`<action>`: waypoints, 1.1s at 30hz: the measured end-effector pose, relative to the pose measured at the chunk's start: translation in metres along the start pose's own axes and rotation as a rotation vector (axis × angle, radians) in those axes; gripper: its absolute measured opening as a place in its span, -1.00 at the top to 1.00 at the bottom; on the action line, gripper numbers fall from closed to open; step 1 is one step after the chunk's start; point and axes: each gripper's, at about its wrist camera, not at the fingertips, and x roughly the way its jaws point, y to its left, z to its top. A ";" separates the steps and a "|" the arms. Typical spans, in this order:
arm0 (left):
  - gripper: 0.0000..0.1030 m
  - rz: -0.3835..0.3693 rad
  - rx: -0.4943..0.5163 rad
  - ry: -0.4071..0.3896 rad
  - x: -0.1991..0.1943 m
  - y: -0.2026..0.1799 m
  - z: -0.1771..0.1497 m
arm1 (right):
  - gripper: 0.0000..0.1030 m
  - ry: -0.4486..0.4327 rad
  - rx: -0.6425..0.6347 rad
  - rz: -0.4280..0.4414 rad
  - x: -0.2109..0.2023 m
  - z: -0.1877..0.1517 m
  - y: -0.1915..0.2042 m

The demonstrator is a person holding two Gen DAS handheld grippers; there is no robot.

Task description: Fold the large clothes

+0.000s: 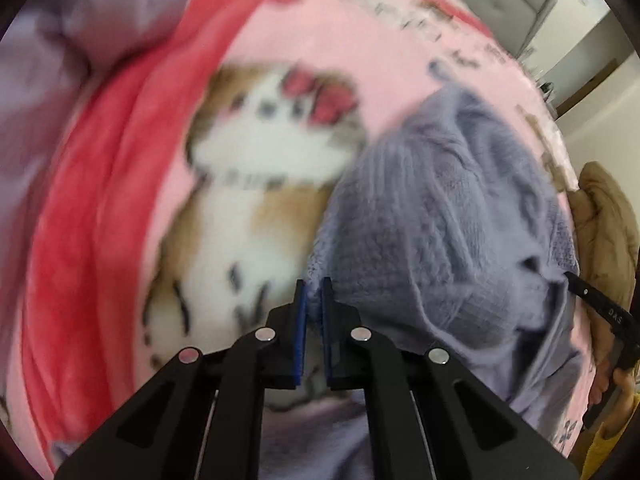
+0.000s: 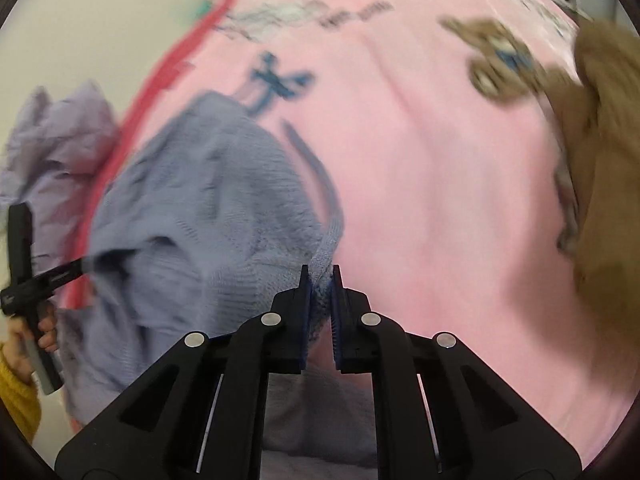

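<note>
Pink fleece blanket [image 2: 420, 180], red-bordered, printed with a cartoon cat; covers the bed and carries everything else. Both views blurred, so fine detail is uncertain.

Lilac quilt [image 1: 52, 60]: bunched past the blanket's red edge, on the left gripper's side. Not part of the step.

Tan garment [image 2: 604, 140]: heaped at the blanket's opposite edge, on the right gripper's side, apart from the work.

Grey-lilac knit sweater [image 1: 440, 220]: the piece being folded. Lies crumpled near the blanket's near edge, between the two grippers, with one strip of hem or cuff trailing up toward the middle.

Left gripper [image 1: 314, 292]: jaws nearly closed, pinching a thin edge of the sweater.

Right gripper [image 2: 320, 278]: jaws clamped on a thick ribbed band of the sweater, the knit bulging between the pads.

Handling note, as judgement: the step appears to be spreading or lifting the sweater by two edge points ahead of a fold.
- Draw the grippers apart evenly until the knit hangs or lies without slack; the fabric is stretchy, so stop short of distorting it.
- The left pinch looks shallow; a sharp tug may slip it free.
- Keep the sweater clear of the quilt and the tan garment.
- Lay it flat mid-blanket before folding.
</note>
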 end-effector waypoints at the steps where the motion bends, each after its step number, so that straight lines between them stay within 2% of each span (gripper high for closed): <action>1: 0.83 -0.006 -0.010 -0.015 0.000 0.002 -0.001 | 0.84 0.009 0.021 -0.009 0.006 -0.002 -0.004; 4: 0.80 -0.013 -0.032 -0.022 0.002 0.002 0.002 | 0.83 0.007 0.088 -0.006 0.019 -0.008 -0.011; 6: 0.57 -0.024 -0.025 -0.062 -0.007 0.000 0.004 | 0.80 -0.003 0.108 0.047 0.017 -0.011 -0.011; 7: 0.47 -0.008 0.014 -0.114 -0.018 -0.004 0.006 | 0.67 -0.021 0.101 0.060 0.012 -0.010 -0.009; 8: 0.25 -0.013 0.050 -0.160 -0.028 -0.006 0.007 | 0.60 -0.053 0.072 0.067 0.002 -0.009 -0.006; 9: 0.04 -0.024 0.082 -0.198 -0.035 -0.007 0.009 | 0.33 -0.073 0.044 0.067 -0.007 -0.007 -0.003; 10: -0.04 -0.035 0.135 -0.248 -0.046 -0.011 0.013 | 0.00 -0.097 0.012 0.060 -0.016 -0.005 -0.001; 12: -0.29 -0.050 0.202 -0.264 -0.051 -0.021 0.025 | -0.18 -0.152 -0.051 0.040 -0.032 0.005 0.005; 15: -0.41 -0.005 0.266 -0.204 -0.035 -0.033 0.049 | -0.26 -0.167 -0.073 0.027 -0.035 0.028 0.006; 16: -0.41 0.010 0.268 -0.141 -0.019 -0.038 0.061 | -0.26 -0.144 -0.063 0.040 -0.029 0.040 0.005; 18: -0.41 0.009 0.246 -0.078 -0.004 -0.041 0.064 | -0.25 -0.100 -0.072 0.055 -0.013 0.060 0.010; 19: -0.41 -0.008 0.232 -0.046 0.005 -0.040 0.068 | -0.25 -0.072 -0.087 0.047 -0.004 0.068 0.015; 22: -0.41 -0.056 0.235 -0.032 0.019 -0.044 0.071 | -0.24 0.023 -0.142 0.066 0.024 0.083 0.026; 24: -0.41 -0.077 0.261 -0.003 0.028 -0.048 0.070 | -0.24 0.078 -0.190 0.028 0.042 0.088 0.030; 25: -0.41 -0.060 0.275 -0.001 0.033 -0.052 0.069 | -0.12 0.113 -0.215 0.024 0.051 0.089 0.033; 26: -0.27 -0.054 0.283 -0.009 0.035 -0.054 0.068 | 0.02 0.127 -0.229 0.031 0.056 0.089 0.035; 27: -0.06 -0.039 0.286 -0.020 0.037 -0.056 0.067 | 0.31 0.133 -0.239 0.053 0.058 0.089 0.037; 28: 0.06 -0.025 0.275 -0.030 0.038 -0.056 0.068 | 0.53 0.133 -0.245 0.071 0.060 0.088 0.038; 29: 0.36 -0.030 0.265 -0.040 0.039 -0.056 0.068 | 0.76 0.123 -0.239 0.074 0.061 0.088 0.039; 30: 0.70 -0.030 0.261 -0.049 0.039 -0.057 0.069 | 0.77 0.126 -0.219 0.113 0.064 0.086 0.037; 31: 0.83 -0.033 0.258 -0.058 0.038 -0.054 0.069 | 0.77 0.123 -0.201 0.124 0.064 0.085 0.036; 33: 0.87 -0.032 0.271 -0.068 0.036 -0.054 0.070 | 0.77 0.082 -0.174 0.131 0.060 0.084 0.032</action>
